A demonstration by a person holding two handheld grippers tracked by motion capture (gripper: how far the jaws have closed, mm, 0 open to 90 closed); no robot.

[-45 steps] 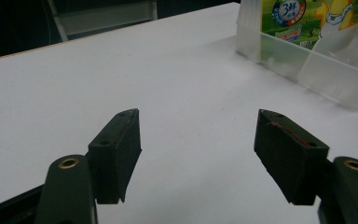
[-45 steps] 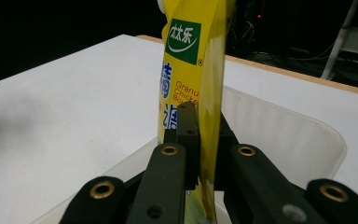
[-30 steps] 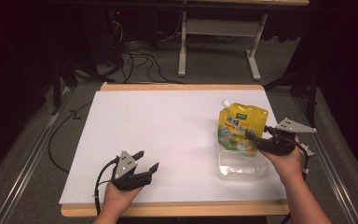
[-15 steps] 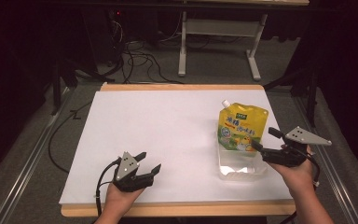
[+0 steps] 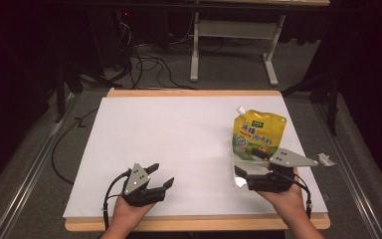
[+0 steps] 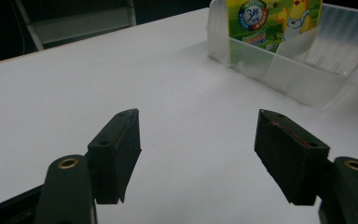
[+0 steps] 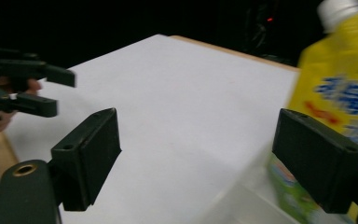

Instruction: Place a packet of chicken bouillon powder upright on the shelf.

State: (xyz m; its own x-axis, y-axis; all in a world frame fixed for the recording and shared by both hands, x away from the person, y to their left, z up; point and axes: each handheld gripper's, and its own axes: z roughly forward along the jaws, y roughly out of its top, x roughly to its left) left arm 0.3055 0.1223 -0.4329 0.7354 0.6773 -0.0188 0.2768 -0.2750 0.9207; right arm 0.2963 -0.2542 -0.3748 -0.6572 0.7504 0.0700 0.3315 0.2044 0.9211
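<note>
A yellow spouted pouch (image 5: 257,132) with a white cap stands in a clear plastic container (image 5: 238,165) on the right of the white table top. My right gripper (image 5: 251,165) hovers at the container's near side, pointing left, jaws open and empty. In the right gripper view the pouch (image 7: 342,93) sits just beyond the right jaw and the container's rim (image 7: 242,200) lies below. My left gripper (image 5: 161,175) rests open and empty near the front edge, left of centre. The left gripper view shows the container (image 6: 293,60) and the pouch (image 6: 270,18) far ahead to the right.
The white sheet (image 5: 179,144) covers a wooden board (image 5: 194,93). A small white scrap (image 5: 325,159) lies off the sheet's right edge. Behind the table are a metal stand (image 5: 234,30) and cables (image 5: 144,55) on the floor.
My right gripper has drawn back from beside the pouch, toward the front edge and a little left, over the container's near side. The left gripper has barely moved.
</note>
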